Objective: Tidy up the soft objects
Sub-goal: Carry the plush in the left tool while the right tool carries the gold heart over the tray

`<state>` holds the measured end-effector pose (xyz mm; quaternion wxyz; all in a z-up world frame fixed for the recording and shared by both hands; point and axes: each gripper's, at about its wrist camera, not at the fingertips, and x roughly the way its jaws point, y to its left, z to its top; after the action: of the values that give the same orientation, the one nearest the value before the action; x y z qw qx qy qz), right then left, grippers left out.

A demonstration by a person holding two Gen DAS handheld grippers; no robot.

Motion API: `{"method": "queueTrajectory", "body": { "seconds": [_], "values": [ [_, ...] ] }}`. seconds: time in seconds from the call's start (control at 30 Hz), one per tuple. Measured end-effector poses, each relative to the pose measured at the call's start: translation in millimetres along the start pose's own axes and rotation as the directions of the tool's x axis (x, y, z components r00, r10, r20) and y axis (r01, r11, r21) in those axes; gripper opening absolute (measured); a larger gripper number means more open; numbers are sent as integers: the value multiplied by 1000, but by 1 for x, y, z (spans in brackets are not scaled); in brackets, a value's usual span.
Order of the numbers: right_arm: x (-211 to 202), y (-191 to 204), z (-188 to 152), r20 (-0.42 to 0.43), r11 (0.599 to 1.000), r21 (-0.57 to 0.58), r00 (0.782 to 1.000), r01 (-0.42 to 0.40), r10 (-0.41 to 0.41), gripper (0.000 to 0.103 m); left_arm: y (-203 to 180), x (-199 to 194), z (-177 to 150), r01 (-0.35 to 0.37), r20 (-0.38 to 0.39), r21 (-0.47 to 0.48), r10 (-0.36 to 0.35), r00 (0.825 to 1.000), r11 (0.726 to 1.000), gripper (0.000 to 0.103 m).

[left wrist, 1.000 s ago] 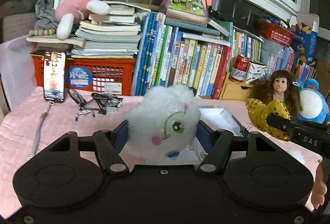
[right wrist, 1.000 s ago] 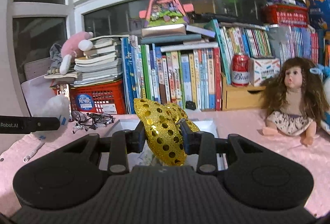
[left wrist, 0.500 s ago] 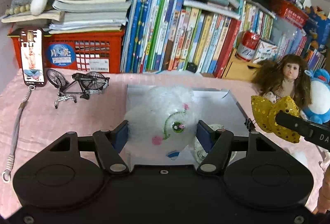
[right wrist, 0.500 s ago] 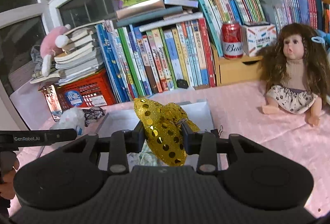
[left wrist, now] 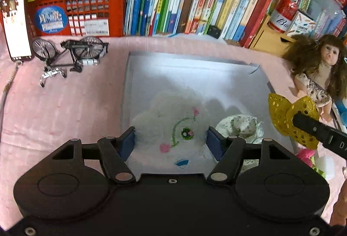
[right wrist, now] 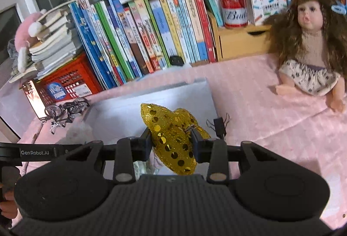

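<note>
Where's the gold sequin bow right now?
The gold sequin bow is clamped in the right gripper, held over the right edge of the white tray, beside the floral cloth.

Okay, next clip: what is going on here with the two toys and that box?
A person is sorting soft items into the shallow white cardboard box on the pink tablecloth. The left tongs grip the fluffy white plush toy with an embroidered face, held over the box's near-left part, beside a small floral fabric piece already inside. The right tongs grip the gold sequined bow above the box's near edge. Neither item is released yet.
</note>
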<state>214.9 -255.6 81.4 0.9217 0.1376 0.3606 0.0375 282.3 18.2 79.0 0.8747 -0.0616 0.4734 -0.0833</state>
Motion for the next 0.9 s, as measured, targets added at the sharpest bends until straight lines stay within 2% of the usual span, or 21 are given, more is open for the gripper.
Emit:
{"method": "queueTrajectory", "body": {
  "seconds": [0.17, 0.4, 0.57, 0.9],
  "values": [
    [13, -3, 0, -20, 1000, 5, 1000, 17, -17, 43, -1, 19, 3, 20, -63, -20, -21, 998, 1000, 66],
    [29, -3, 2, -63, 999, 5, 997, 35, -35, 43, -4, 38, 7, 8, -115, -33, -11, 993, 999, 67],
    [37, 6, 5, -51, 996, -50, 996, 76, -78, 44, -8, 48, 11, -1, -132, -26, -3, 991, 1000, 67],
    [57, 6, 5, -114, 997, -26, 991, 70, -73, 45, -9, 64, 14, 0, -153, -29, -4, 988, 1000, 67]
  ]
}}
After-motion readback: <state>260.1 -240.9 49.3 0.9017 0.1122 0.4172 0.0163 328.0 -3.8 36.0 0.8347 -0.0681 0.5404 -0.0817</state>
